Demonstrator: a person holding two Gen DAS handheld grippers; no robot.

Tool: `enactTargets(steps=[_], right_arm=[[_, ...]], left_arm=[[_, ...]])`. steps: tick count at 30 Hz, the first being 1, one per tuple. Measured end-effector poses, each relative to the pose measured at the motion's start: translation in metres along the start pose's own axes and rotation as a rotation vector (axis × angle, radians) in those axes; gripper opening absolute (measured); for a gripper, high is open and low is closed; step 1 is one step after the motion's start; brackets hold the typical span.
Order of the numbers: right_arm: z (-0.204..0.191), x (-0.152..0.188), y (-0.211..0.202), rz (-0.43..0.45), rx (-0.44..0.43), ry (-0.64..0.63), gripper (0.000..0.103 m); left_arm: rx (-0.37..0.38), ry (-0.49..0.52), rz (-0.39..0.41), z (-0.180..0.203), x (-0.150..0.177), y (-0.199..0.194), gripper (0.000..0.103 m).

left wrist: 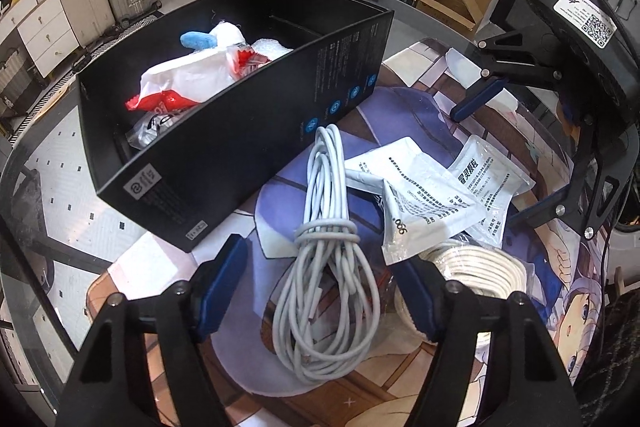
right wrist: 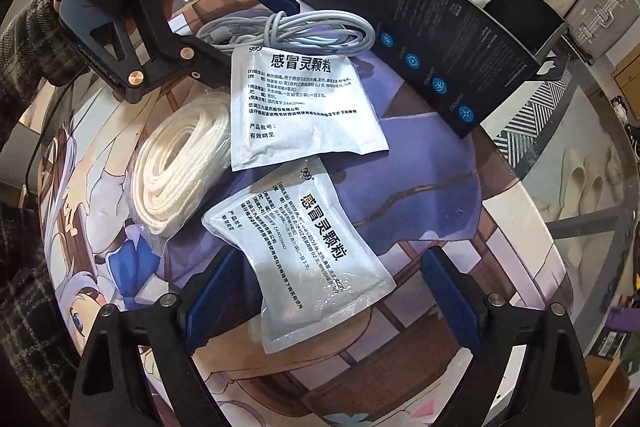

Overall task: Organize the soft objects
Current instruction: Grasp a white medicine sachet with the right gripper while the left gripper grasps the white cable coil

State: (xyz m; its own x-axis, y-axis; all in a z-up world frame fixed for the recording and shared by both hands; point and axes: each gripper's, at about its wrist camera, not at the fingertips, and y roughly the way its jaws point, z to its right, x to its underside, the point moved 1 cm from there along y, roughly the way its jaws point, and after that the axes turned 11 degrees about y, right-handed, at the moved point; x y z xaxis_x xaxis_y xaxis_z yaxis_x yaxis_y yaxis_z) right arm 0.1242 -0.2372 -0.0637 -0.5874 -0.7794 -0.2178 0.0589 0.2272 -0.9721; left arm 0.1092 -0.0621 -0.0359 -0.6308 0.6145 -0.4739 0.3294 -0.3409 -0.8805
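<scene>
The left gripper (left wrist: 320, 291) points steeply down with its jaws released on either side of a bundled grey cable (left wrist: 328, 267); the blue pads stand clear of the loops, not pressing them. The cable lies on an illustrated mat (left wrist: 540, 255) spread over the glass surface (left wrist: 60, 163). Just beside the cable's right side sits a coil of white rope (left wrist: 480, 267), partly under a white medicine sachet (left wrist: 424, 203).

The right gripper (right wrist: 332, 287) also points down, jaws released and spread wide around a second medicine sachet (right wrist: 320, 259), which lies flat on the mat between the pads without being squeezed. The first sachet (right wrist: 304, 107) lies just beyond it, overlapping the rope coil (right wrist: 176, 167) and the cable's near edge (right wrist: 296, 31).

Farther back, a black cardboard box (left wrist: 240, 131) stands open on the surface, touching the cable's far end. Inside it lie a white plush toy (left wrist: 224, 35) with a blue part, and red-and-white wrappers (left wrist: 180, 83).
</scene>
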Motion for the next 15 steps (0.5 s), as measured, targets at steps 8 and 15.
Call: enactTargets(steps=[8, 15], right_arm=[[-0.01, -0.004, -0.007, -0.015, 0.007, -0.013, 0.075], [-0.027, -0.015, -0.004, -0.039, 0.009, -0.048, 0.073]], left_arm=[[-0.009, 0.001, 0.003, 0.002, 0.001, -0.001, 0.061], [-0.01, 0.014, -0.006, 0.005, 0.003, -0.003, 0.038]])
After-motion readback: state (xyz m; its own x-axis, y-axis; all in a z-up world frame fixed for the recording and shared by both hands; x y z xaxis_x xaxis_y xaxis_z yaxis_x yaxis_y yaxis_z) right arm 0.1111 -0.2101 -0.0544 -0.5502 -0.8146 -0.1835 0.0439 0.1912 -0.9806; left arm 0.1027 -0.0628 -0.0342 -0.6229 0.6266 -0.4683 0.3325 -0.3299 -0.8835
